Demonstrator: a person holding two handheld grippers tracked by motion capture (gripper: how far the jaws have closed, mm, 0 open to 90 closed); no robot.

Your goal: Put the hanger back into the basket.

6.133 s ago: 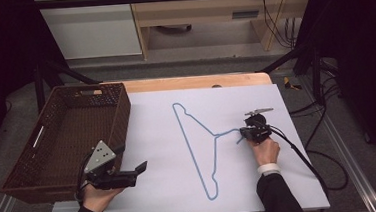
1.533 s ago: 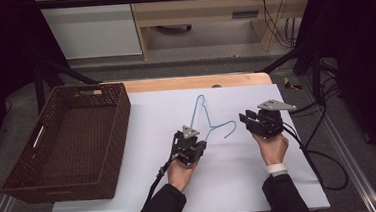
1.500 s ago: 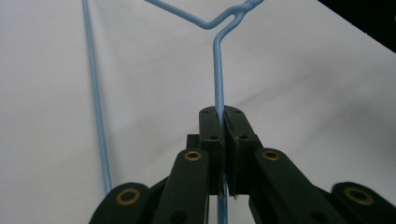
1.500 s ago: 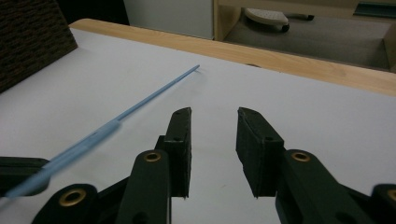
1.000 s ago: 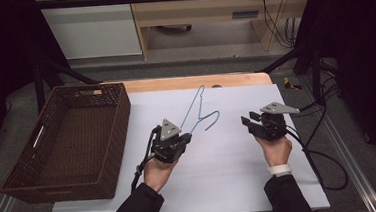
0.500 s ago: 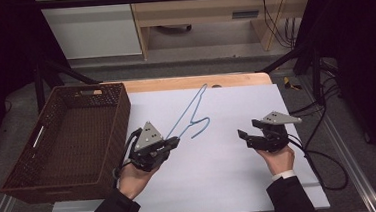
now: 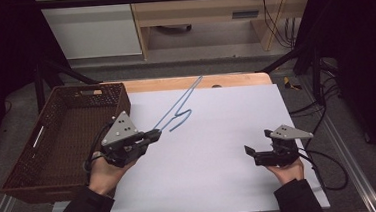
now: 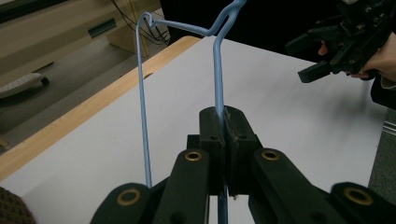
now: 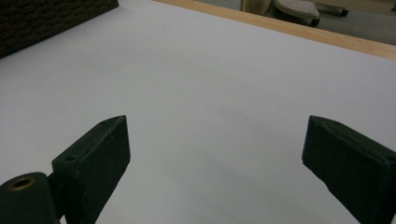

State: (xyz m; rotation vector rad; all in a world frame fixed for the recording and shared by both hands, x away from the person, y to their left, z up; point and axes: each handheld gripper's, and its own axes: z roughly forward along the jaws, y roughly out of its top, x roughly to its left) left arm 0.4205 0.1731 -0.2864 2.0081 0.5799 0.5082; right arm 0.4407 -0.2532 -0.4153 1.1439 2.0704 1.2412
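Left gripper (image 8: 223,140): my jaws pinch the blue wire hanger (image 7: 179,112), lifted clear for the wicker basket (image 7: 65,139).
Right gripper (image 7: 254,154): jaws spread, idle, nothing held.

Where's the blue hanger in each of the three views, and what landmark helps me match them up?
High view: the hanger rises from the left gripper at left of centre, toward the far table edge.
Left gripper view: centre, one wire clamped between the fingers, hook at the top.
Right gripper view: the hanger is out of frame; open fingers over the white table.
Shared landmark: the table's wooden far edge.
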